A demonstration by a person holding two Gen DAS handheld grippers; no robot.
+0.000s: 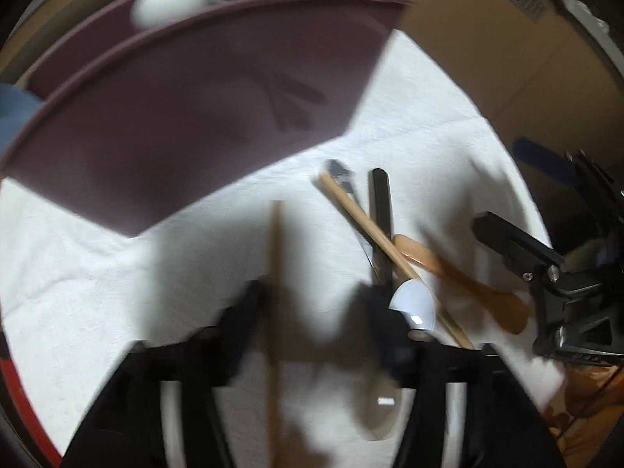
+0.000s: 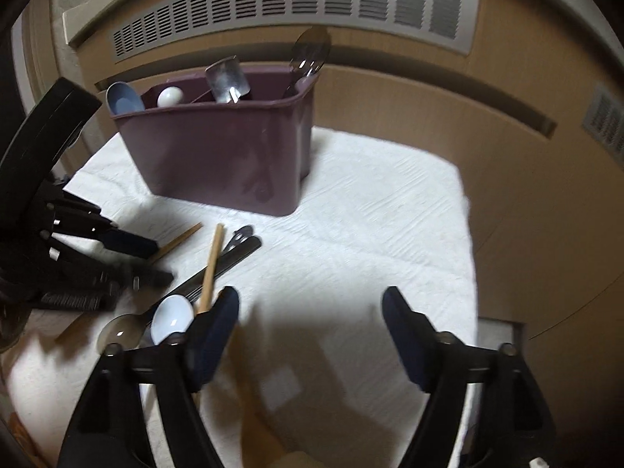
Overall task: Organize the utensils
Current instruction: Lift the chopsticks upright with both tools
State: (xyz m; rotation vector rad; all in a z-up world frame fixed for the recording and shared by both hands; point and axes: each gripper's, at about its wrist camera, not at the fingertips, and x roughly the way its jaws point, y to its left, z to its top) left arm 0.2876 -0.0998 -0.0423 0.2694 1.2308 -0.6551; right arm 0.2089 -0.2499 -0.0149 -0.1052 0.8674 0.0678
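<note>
On the white cloth-covered surface (image 2: 370, 234) stands a purple utensil caddy (image 2: 230, 156), holding a blue spoon (image 2: 123, 97), a white round-headed utensil (image 2: 170, 96), a metal spatula (image 2: 228, 78) and a metal spoon (image 2: 310, 54), all upright in its compartments. In front of the caddy, toward its left in the right wrist view, loose utensils lie in a crossed heap: a wooden-handled spoon with a pale blue bowl (image 2: 173, 318), a metal spoon (image 2: 121, 331) beside it, dark metal handles (image 2: 238, 251) under the wooden handle, and an amber wooden spoon (image 1: 460, 277) just beyond them in the left wrist view. The left gripper (image 1: 316, 312) is down at the surface with its jaws apart; a thin wooden stick (image 1: 276, 312) runs lengthwise between the fingers, close to the left one, though blur hides whether it is touched, so the grip cannot be told. The right gripper (image 2: 310, 323) hangs wide open over bare cloth with nothing between its fingers, its left finger (image 2: 218, 331) just beside the pale blue bowl
</note>
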